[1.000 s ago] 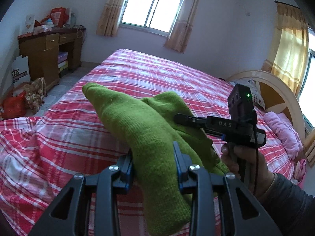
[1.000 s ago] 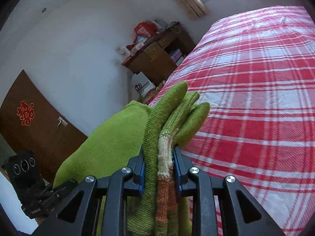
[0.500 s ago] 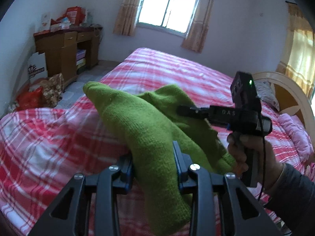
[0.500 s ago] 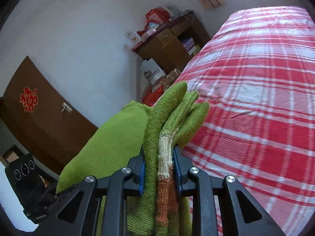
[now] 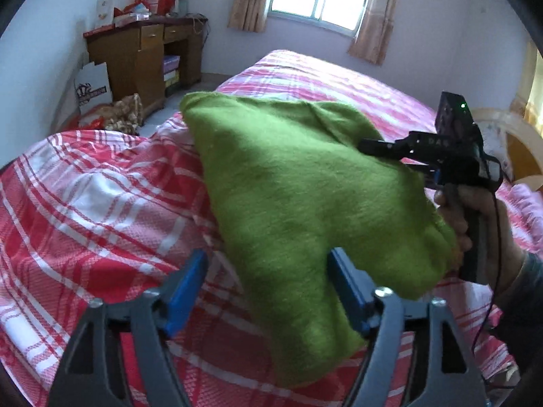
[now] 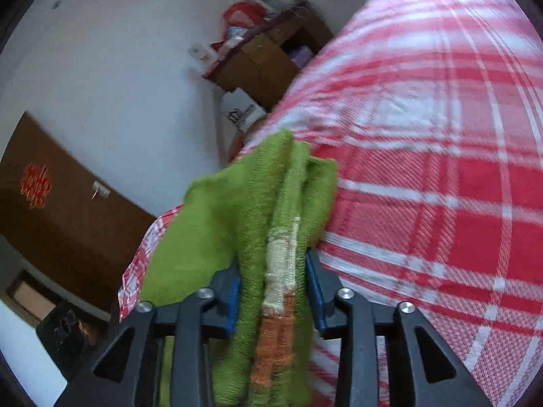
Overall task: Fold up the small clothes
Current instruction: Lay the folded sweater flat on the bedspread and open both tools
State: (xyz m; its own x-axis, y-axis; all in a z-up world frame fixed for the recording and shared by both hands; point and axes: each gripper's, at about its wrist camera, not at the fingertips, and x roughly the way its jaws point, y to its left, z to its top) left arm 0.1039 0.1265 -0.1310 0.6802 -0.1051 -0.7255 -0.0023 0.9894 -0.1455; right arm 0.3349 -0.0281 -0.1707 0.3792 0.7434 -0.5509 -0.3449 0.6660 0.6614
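Observation:
A green knit garment, folded into a thick bundle, hangs just above the red plaid bed. My left gripper has its jaws opening wide. The cloth's lower end lies between them, against the right pad and clear of the left one. My right gripper, held in a person's hand, has the garment's other end. In the right wrist view the right gripper is opening slightly, but the bunched garment, with its cream and orange stripe, still fills the gap between the pads.
A wooden desk with boxes on top stands by the far wall, with bags on the floor beside it. A curved headboard is at the right. A brown door is beyond the bed's edge. The plaid sheet spreads wide to the right.
My left gripper's jaws have spread wide and let go of the cloth. Both grippers have come down closer to the bed. The right gripper's jaws have parted a little around the bundle.

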